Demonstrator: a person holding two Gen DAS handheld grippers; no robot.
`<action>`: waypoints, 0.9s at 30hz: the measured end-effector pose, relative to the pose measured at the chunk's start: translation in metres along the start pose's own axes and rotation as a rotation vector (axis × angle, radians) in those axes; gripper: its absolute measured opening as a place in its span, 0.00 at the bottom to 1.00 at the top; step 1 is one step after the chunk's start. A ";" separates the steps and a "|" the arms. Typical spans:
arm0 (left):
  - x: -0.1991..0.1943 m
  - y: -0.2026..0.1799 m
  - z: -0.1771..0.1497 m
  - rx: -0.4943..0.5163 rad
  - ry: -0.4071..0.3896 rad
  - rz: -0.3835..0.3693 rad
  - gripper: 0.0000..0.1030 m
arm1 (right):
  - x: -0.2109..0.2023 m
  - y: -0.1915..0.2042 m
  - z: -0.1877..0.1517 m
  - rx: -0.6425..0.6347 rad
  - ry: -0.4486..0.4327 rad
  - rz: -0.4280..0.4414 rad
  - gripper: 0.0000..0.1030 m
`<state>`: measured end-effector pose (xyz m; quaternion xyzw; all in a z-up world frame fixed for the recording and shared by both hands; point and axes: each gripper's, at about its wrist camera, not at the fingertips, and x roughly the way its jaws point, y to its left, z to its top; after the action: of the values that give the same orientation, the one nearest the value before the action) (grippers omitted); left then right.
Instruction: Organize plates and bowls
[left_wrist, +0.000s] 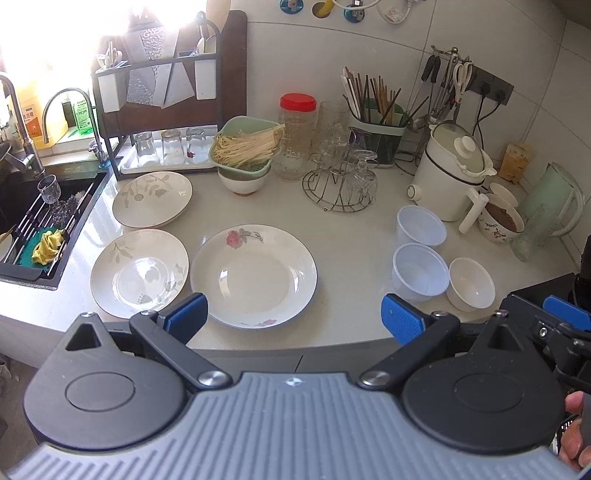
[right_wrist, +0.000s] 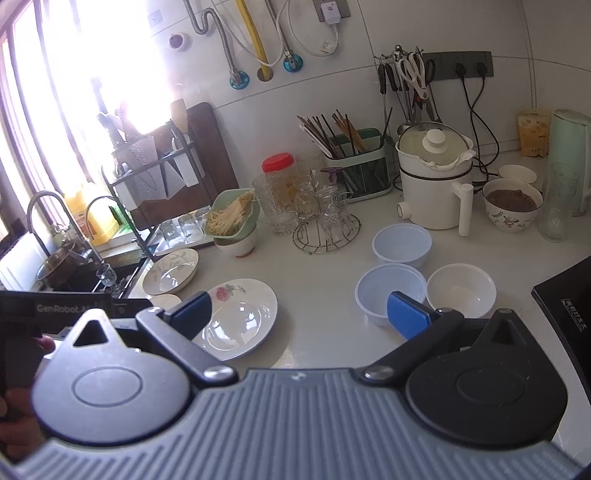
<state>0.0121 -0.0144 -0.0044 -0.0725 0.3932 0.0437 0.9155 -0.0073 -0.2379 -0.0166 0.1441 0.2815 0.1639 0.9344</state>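
Three plates lie on the white counter: a rose-pattern plate (left_wrist: 253, 275) in front of me, a leaf-pattern plate (left_wrist: 139, 272) to its left, and another leaf-pattern plate (left_wrist: 152, 199) behind that. Two clear plastic bowls (left_wrist: 421, 226) (left_wrist: 419, 272) and a small white bowl (left_wrist: 471, 282) sit to the right. My left gripper (left_wrist: 293, 317) is open and empty, above the counter's front edge near the rose plate. My right gripper (right_wrist: 299, 314) is open and empty, between the rose plate (right_wrist: 240, 317) and the nearer plastic bowl (right_wrist: 388, 286); the white bowl (right_wrist: 461, 290) is beside it.
A sink (left_wrist: 33, 221) with a rack and glasses is at the left. A green basket of noodles (left_wrist: 245, 147) sits on a bowl. A glass rack (left_wrist: 341, 184), red-lidded jar (left_wrist: 297, 136), chopstick holder (left_wrist: 376, 129), white electric pot (left_wrist: 450, 173), filled patterned bowl (left_wrist: 500, 221) and green jug (left_wrist: 550, 199) stand behind.
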 end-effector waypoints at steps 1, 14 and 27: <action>0.000 -0.001 -0.001 -0.002 0.000 0.002 0.99 | 0.000 0.000 0.000 -0.008 0.000 0.000 1.00; -0.003 -0.017 -0.022 -0.038 0.001 0.059 0.99 | 0.000 -0.015 -0.003 -0.052 0.022 0.040 1.00; -0.004 -0.005 -0.040 -0.119 0.012 0.089 0.99 | 0.002 -0.018 -0.013 -0.080 0.044 0.061 1.00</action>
<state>-0.0183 -0.0265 -0.0285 -0.1097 0.3983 0.1074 0.9043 -0.0094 -0.2512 -0.0345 0.1115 0.2908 0.2065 0.9275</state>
